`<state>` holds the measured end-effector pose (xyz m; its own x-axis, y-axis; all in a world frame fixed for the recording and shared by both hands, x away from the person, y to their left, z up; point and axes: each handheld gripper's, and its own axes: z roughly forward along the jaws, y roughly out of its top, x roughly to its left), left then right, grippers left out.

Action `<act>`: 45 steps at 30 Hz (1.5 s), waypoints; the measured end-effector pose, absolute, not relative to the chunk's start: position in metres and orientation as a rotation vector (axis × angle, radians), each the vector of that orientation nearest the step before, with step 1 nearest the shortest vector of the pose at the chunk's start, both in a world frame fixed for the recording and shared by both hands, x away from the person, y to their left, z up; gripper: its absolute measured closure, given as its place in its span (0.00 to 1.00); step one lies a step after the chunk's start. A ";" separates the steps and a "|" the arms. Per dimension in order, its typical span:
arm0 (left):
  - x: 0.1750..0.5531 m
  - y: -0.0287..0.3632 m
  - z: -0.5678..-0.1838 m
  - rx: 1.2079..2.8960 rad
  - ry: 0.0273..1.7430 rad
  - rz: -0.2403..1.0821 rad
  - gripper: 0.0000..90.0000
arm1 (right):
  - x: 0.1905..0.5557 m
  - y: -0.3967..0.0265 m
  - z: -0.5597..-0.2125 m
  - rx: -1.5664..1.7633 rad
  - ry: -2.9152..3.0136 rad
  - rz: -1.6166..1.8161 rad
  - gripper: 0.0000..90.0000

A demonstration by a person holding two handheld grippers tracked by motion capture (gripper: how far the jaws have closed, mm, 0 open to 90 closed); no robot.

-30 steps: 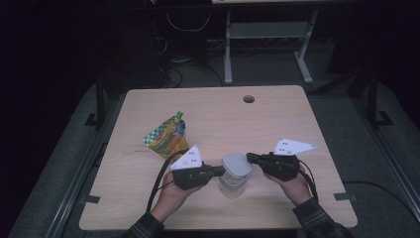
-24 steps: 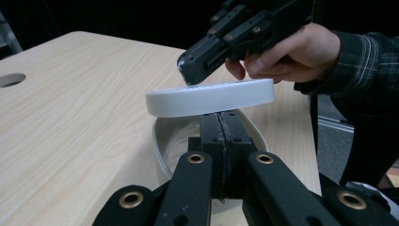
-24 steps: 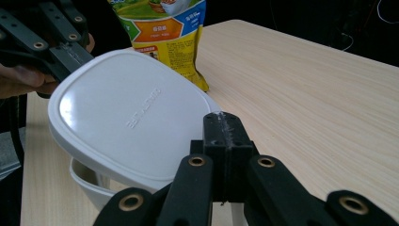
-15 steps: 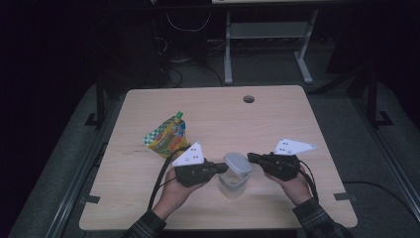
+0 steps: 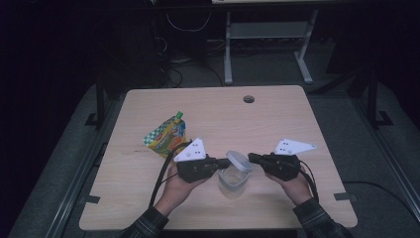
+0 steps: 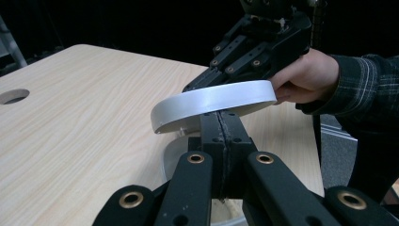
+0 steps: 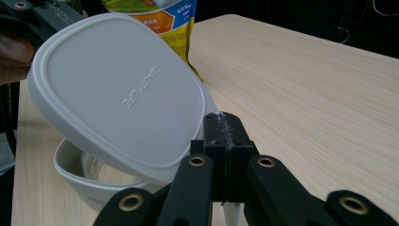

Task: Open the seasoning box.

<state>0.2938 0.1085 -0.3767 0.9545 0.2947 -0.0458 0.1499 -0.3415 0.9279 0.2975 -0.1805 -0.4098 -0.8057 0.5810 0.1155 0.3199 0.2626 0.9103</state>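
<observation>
The table (image 5: 277, 114) is the biggest thing in front of me, pale wood with a round hole near its far edge, and it is bare apart from a few things on my side. A colourful pouch (image 5: 166, 136) lies flat to the left, close to my left hand, and I do not touch it. Between my two hands stands the clear container (image 5: 232, 182), near the front edge of the table. The change is in its grey lid (image 5: 238, 161). One second ago it sat flat on the container, and now it is raised on one side and tilted. The left gripper view shows its underside open to the air. In the right gripper view its low edge looks as if it is resting on the container's rim. My left gripper (image 5: 225, 162) has its jaws clenched on the raised rim of the lid, so I judge that this hand is doing the lifting. My right gripper (image 5: 251, 157) is at the opposite side, its jaws pressed together with no gap. A thin white sliver shows low between them, but I cannot tell if it is the container's wall being pinched or only something behind. For the work this means the seal is broken. I think the lid still has to come fully clear and be put down on the table.
</observation>
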 end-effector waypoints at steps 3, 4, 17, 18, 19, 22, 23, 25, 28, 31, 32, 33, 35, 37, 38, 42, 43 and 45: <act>0.295 0.106 -0.375 1.925 0.317 0.154 1.00 | 0.297 -0.181 -0.410 0.838 2.293 1.559 1.00; 0.296 0.106 -0.375 1.923 0.319 0.153 1.00 | 0.297 -0.181 -0.410 0.839 2.294 1.559 1.00; 0.300 0.099 -0.372 1.919 0.316 0.146 1.00 | 0.299 -0.181 -0.413 0.837 2.311 1.544 1.00; 0.300 0.100 -0.372 1.923 0.314 0.148 1.00 | 0.298 -0.180 -0.414 0.844 2.312 1.543 1.00; 0.300 0.100 -0.371 1.925 0.311 0.150 1.00 | 0.299 -0.181 -0.414 0.844 2.312 1.547 1.00; 0.300 0.100 -0.371 1.926 0.313 0.146 1.00 | 0.299 -0.181 -0.415 0.846 2.313 1.553 1.00; 0.300 0.100 -0.372 1.930 0.314 0.144 1.00 | 0.299 -0.181 -0.415 0.844 2.315 1.551 1.00; 0.300 0.100 -0.372 1.930 0.317 0.140 1.00 | 0.299 -0.181 -0.416 0.847 2.312 1.555 1.00; 0.300 0.101 -0.372 1.937 0.319 0.138 1.00 | 0.299 -0.182 -0.416 0.849 2.316 1.553 1.00; 0.300 0.103 -0.371 1.940 0.322 0.137 1.00 | 0.299 -0.183 -0.418 0.849 2.315 1.540 1.00; 0.300 0.104 -0.371 1.938 0.324 0.136 1.00 | 0.299 -0.183 -0.418 0.849 2.315 1.540 1.00; 0.300 0.105 -0.371 1.940 0.331 0.135 1.00 | 0.299 -0.184 -0.418 0.853 2.312 1.536 1.00; 0.300 0.106 -0.371 1.939 0.334 0.135 1.00 | 0.299 -0.185 -0.418 0.858 2.308 1.539 1.00; 0.300 0.106 -0.371 1.939 0.339 0.131 1.00 | 0.299 -0.185 -0.418 0.858 2.310 1.539 1.00; 0.300 0.107 -0.371 1.942 0.339 0.131 1.00 | 0.299 -0.185 -0.418 0.856 2.310 1.538 1.00; 0.300 0.110 -0.371 1.943 0.341 0.134 1.00 | 0.298 -0.187 -0.419 0.860 2.311 1.527 1.00; 0.300 0.111 -0.371 1.944 0.347 0.135 1.00 | 0.298 -0.188 -0.419 0.868 2.310 1.529 1.00; 0.300 0.114 -0.371 1.946 0.354 0.135 1.00 | 0.298 -0.191 -0.420 0.875 2.306 1.525 1.00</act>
<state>0.3004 0.1141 -0.3713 0.9490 0.3074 -0.0702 0.1829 -0.3552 0.9167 0.2983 -0.1907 -0.4199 -0.7912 0.5992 0.1222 0.3471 0.2756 0.8964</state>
